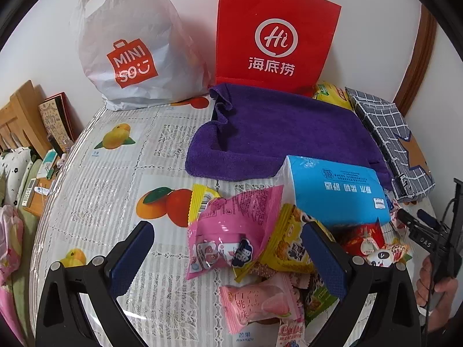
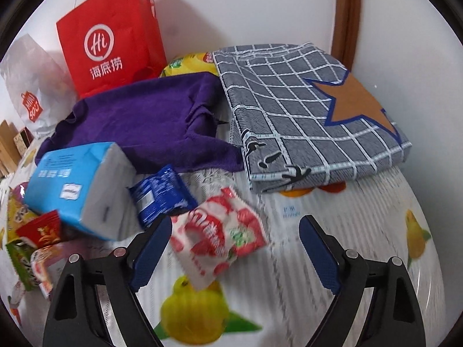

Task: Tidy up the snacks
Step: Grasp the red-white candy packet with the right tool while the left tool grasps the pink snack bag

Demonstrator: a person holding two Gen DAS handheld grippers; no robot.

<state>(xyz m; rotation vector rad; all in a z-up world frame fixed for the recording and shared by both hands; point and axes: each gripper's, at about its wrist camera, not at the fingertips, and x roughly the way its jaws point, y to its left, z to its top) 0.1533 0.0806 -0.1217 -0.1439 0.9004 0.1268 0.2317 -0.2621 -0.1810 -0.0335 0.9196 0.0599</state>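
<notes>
A heap of snack packets lies on the fruit-print tablecloth (image 1: 110, 196). In the left wrist view a pink packet (image 1: 231, 231) lies between the wide fingers of my left gripper (image 1: 228, 228), which is open; a yellow packet (image 1: 289, 245) and a pale pink peach packet (image 1: 254, 300) lie beside it. In the right wrist view my right gripper (image 2: 235, 221) is open over a red-and-white packet (image 2: 220, 237), whose left edge lies at the left finger. A dark blue packet (image 2: 159, 193) leans on a blue tissue pack (image 2: 78, 185).
A red paper bag (image 1: 275, 34) and a white plastic bag (image 1: 130, 52) stand against the back wall. A purple towel (image 1: 275, 133) and a folded grey checked cloth (image 2: 312, 110) lie behind the heap. A hand (image 1: 437, 283) holds the other gripper at the right edge.
</notes>
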